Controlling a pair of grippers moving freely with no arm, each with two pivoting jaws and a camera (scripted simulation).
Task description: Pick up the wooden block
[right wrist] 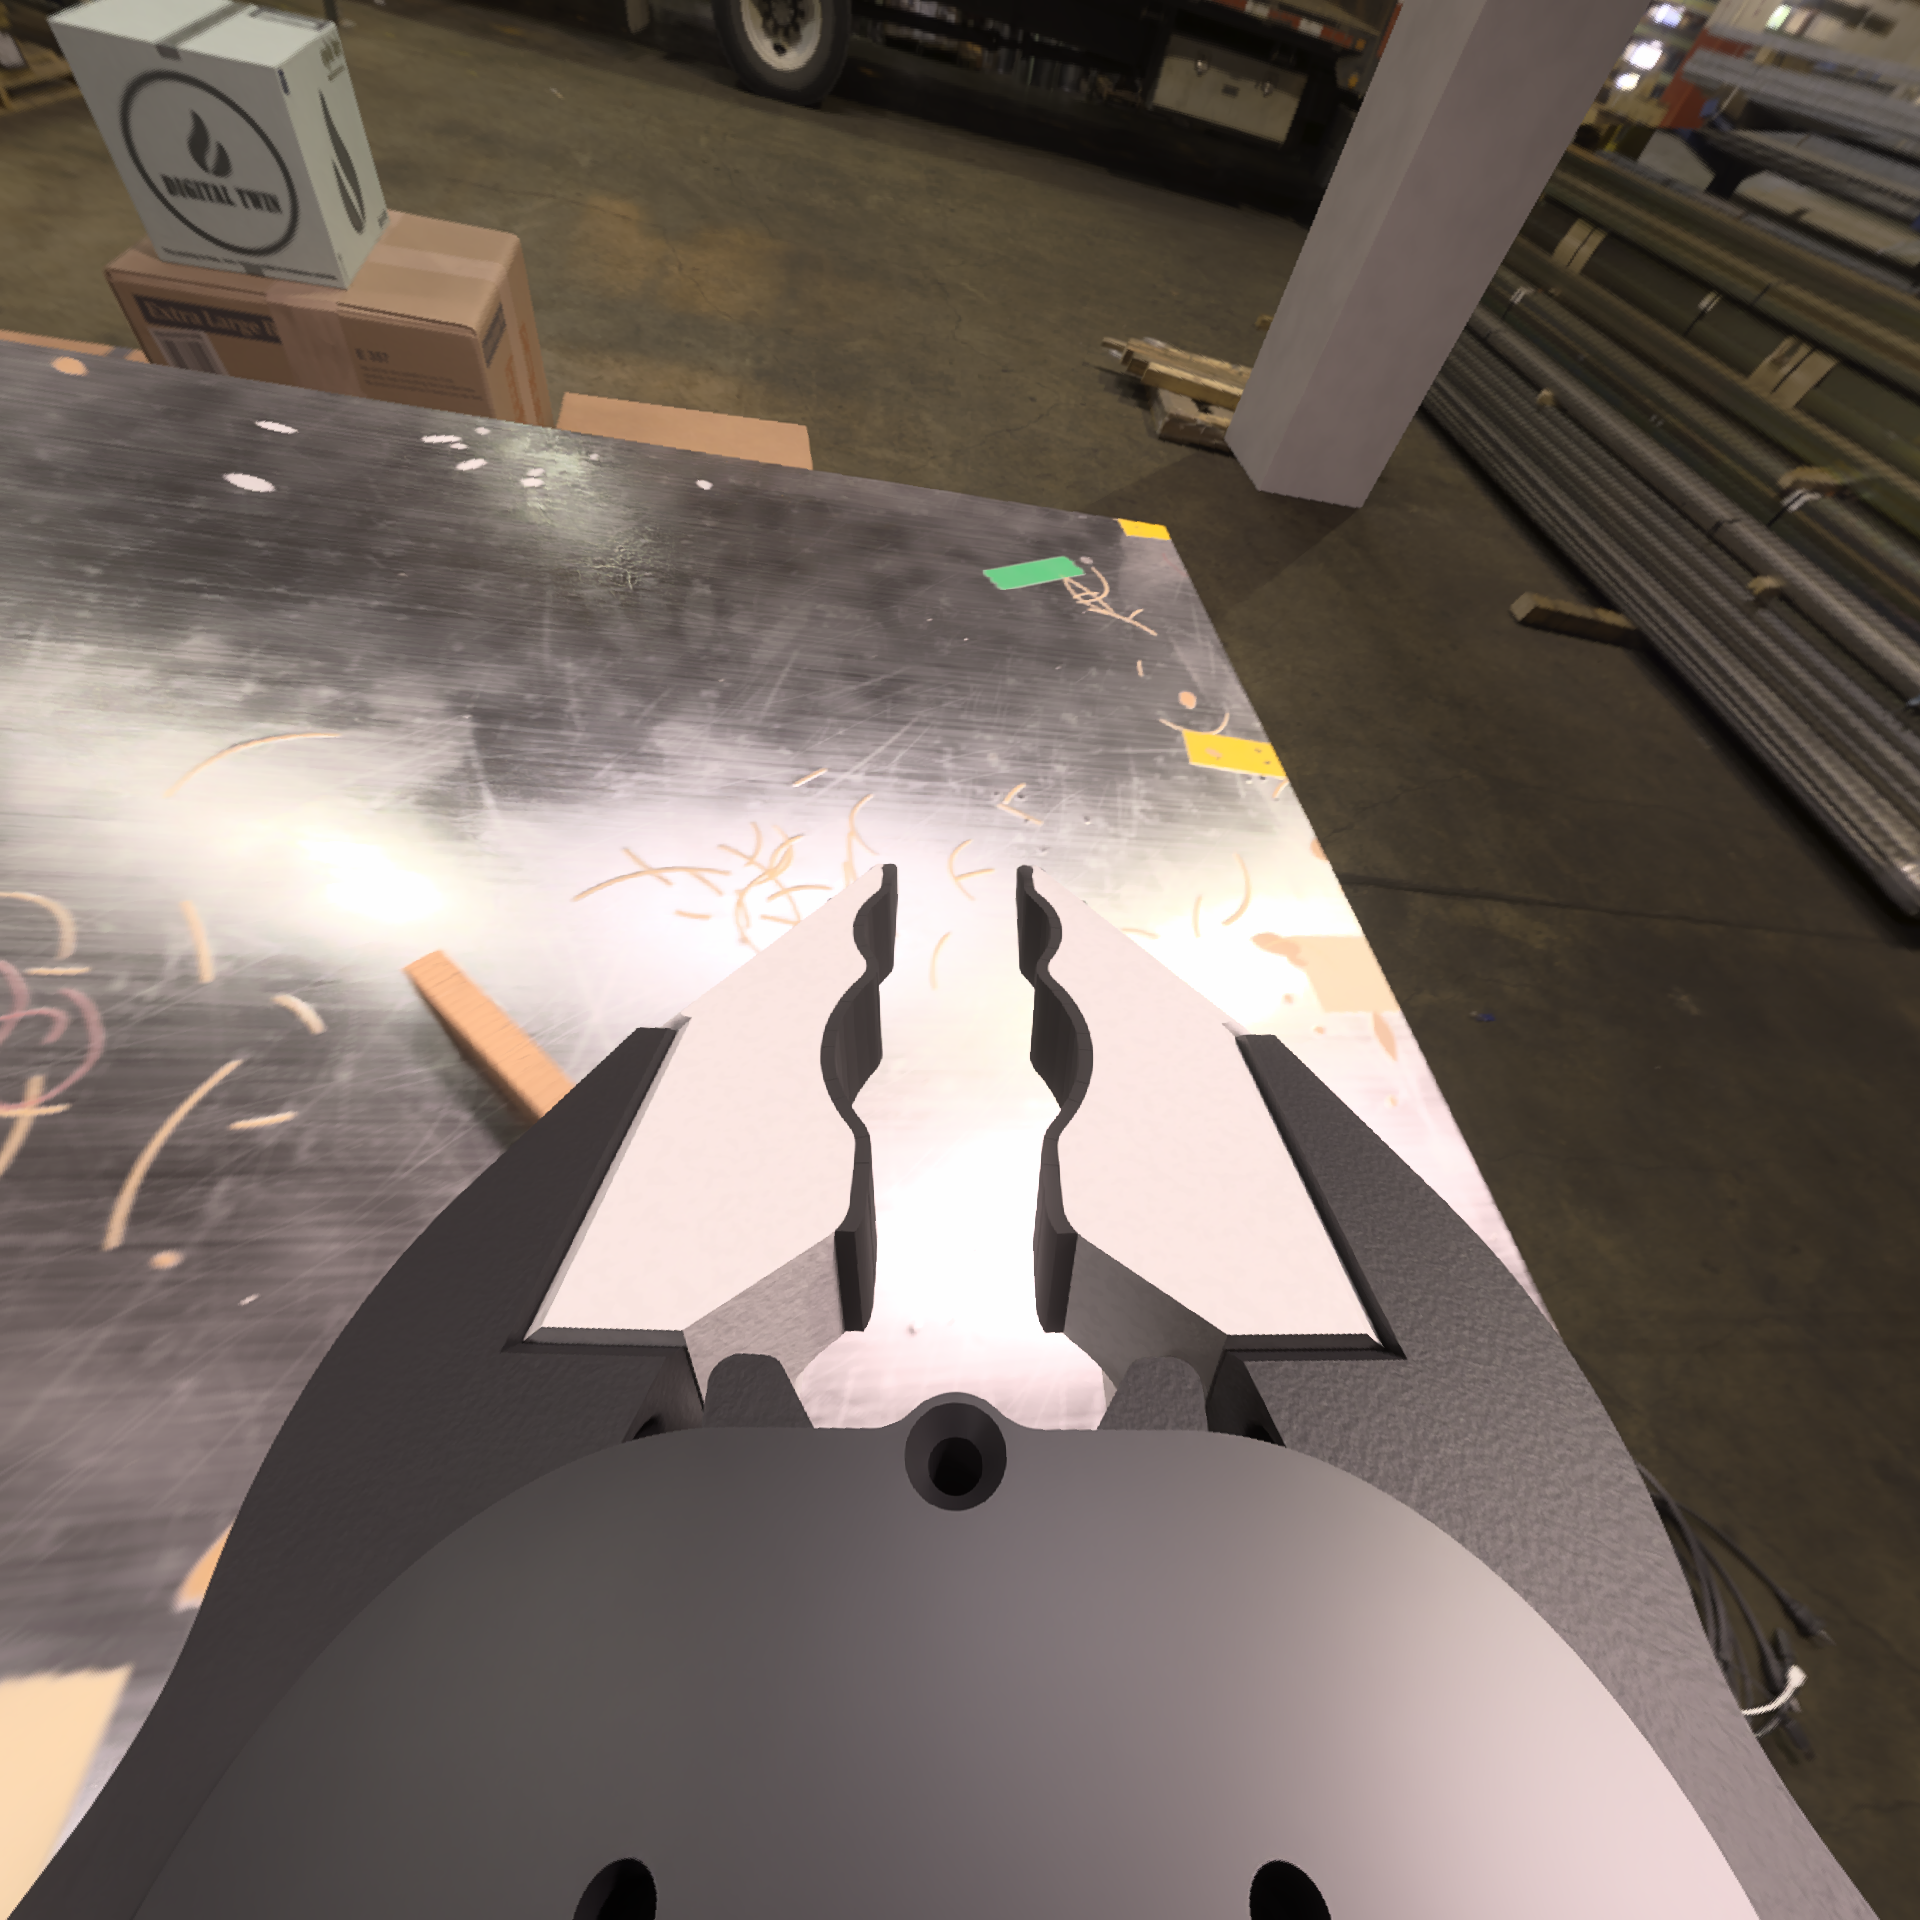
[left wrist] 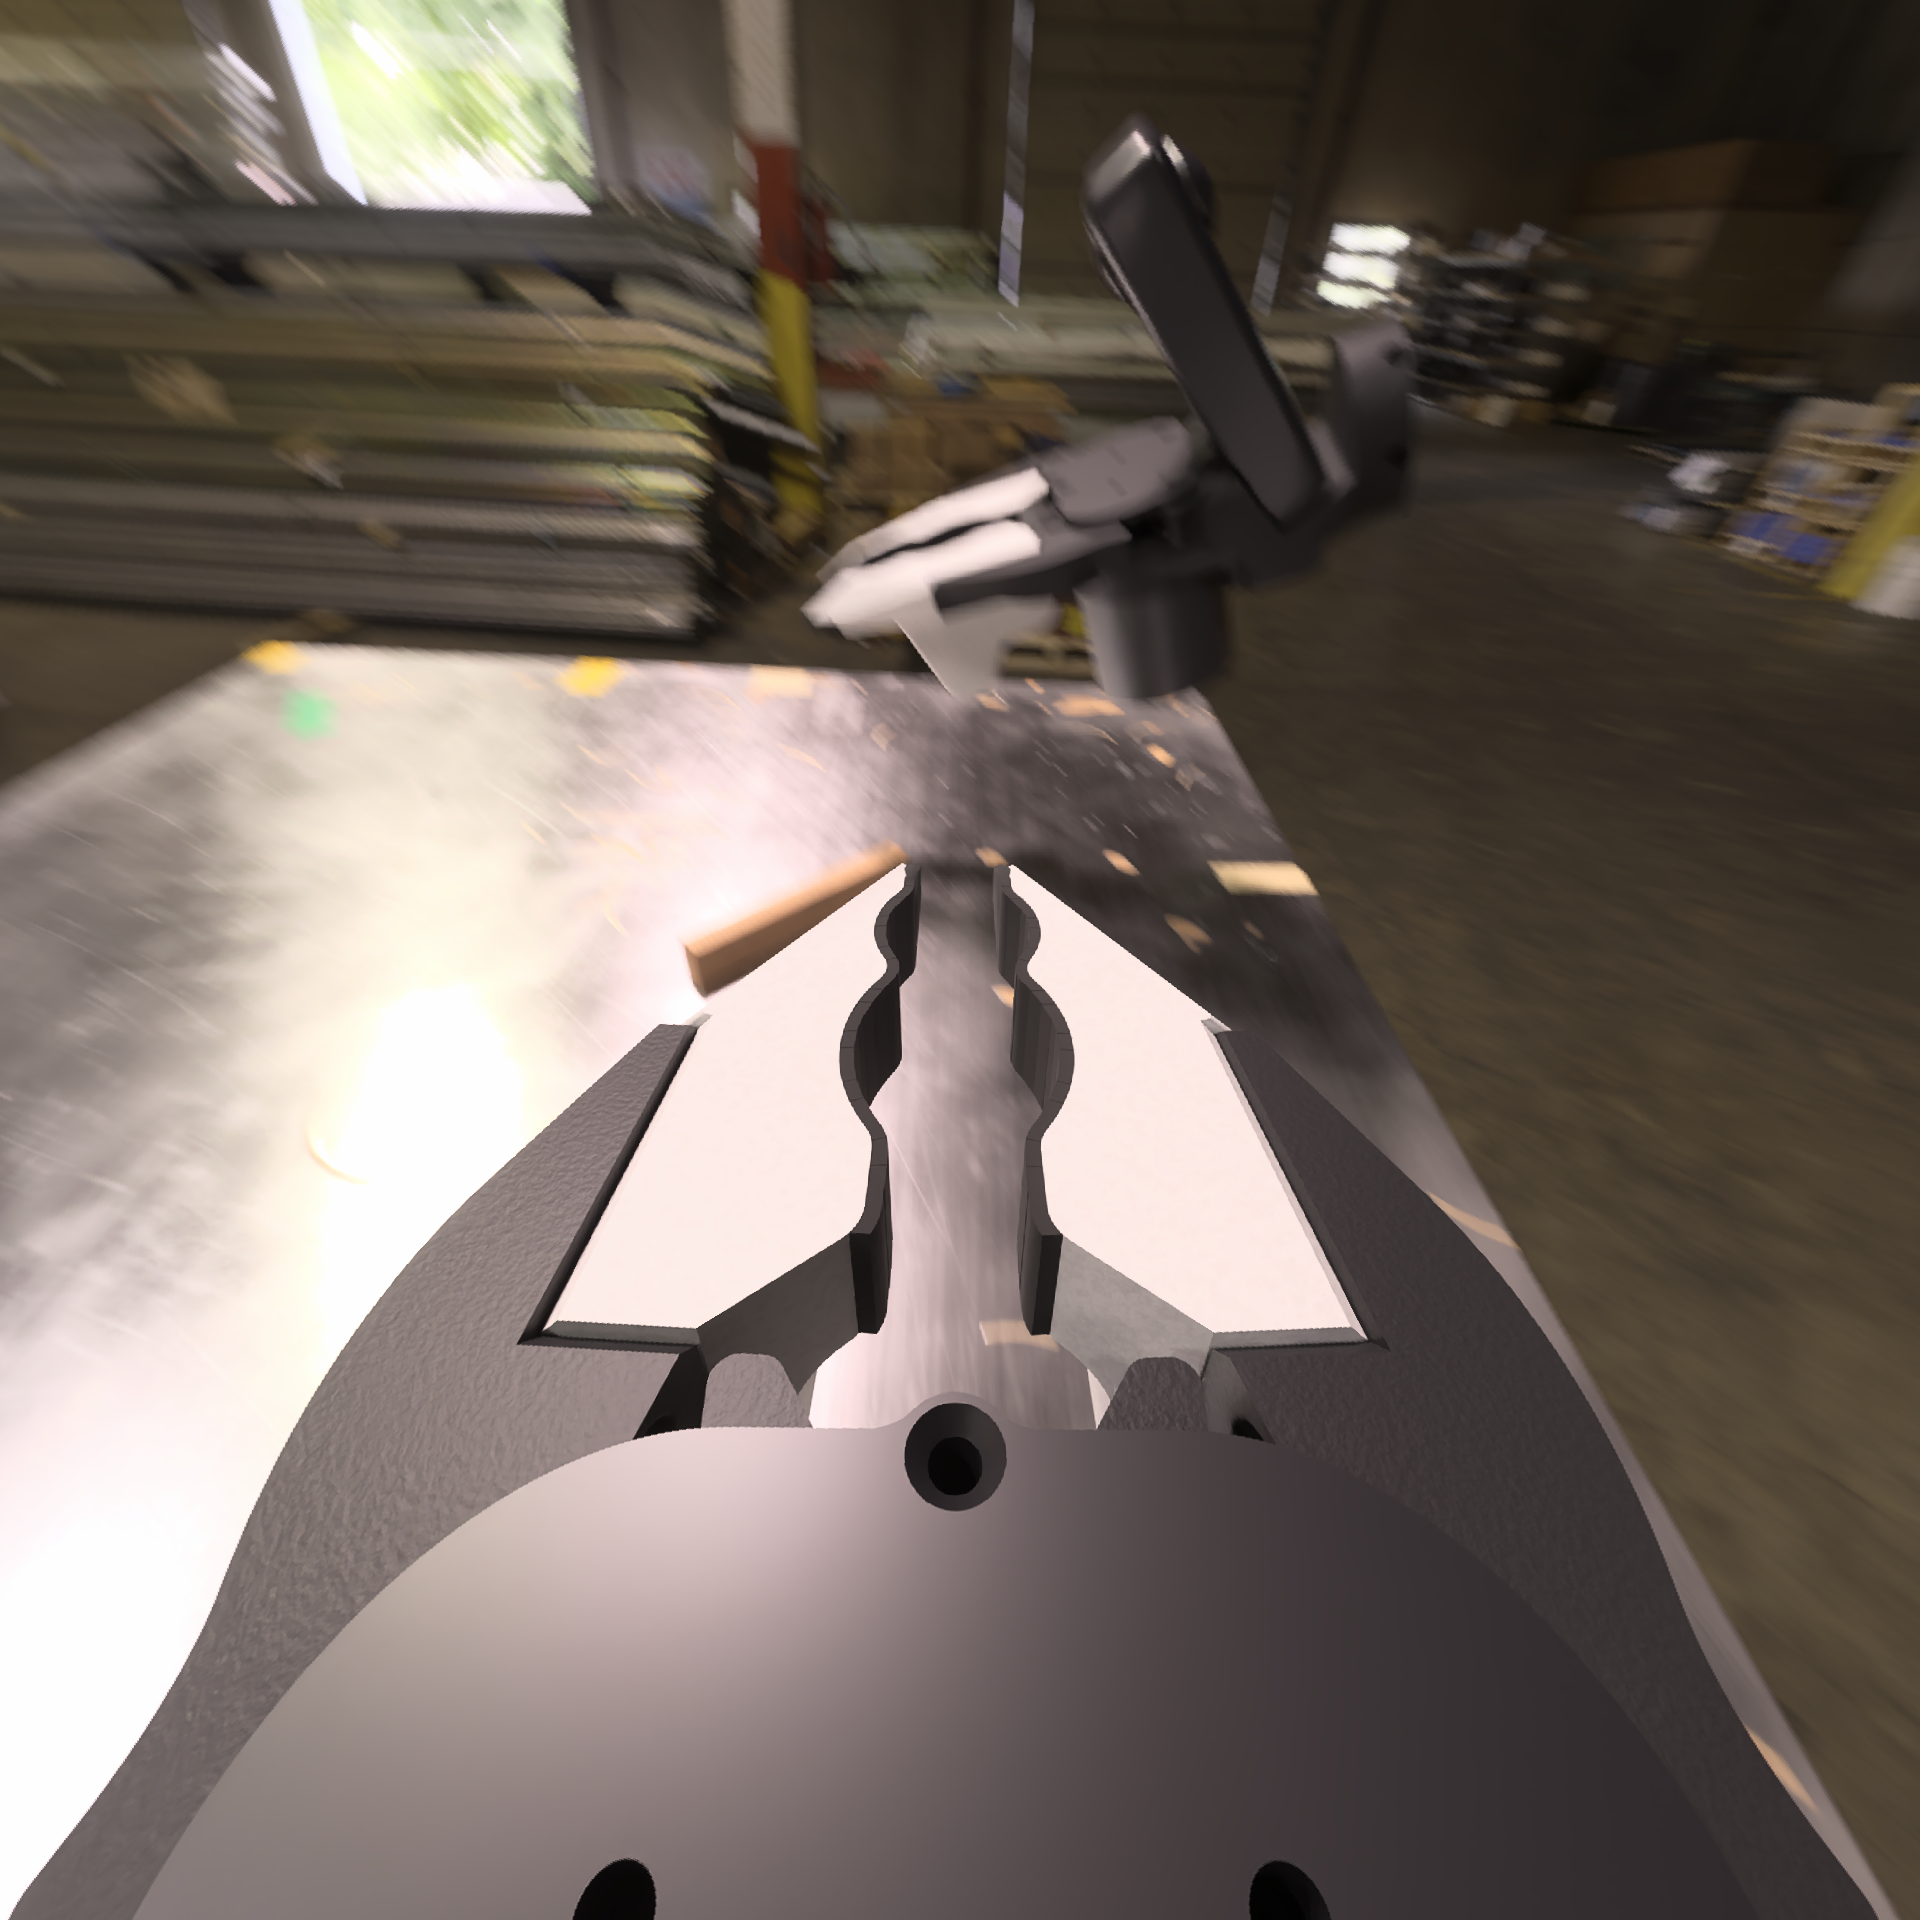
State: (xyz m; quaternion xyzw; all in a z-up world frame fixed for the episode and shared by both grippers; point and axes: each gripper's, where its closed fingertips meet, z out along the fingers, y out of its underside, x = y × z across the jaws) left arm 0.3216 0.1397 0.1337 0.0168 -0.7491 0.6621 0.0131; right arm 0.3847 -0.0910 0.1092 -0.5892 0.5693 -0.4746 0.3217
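On the scratched metal desk lies the block, flat and untouched, just left of the right tool, partly hidden behind it. Both tools hold nothing, jaws parted; the left tool hovers beside the block.

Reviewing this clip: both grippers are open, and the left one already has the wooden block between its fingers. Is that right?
Not quite. Both grippers are open, but the left gripper holds nothing: the left wrist view shows only bare metal table in the gap between its fingers. The wooden block lies flat on the table just outside the left fingertip. The right gripper is empty too.
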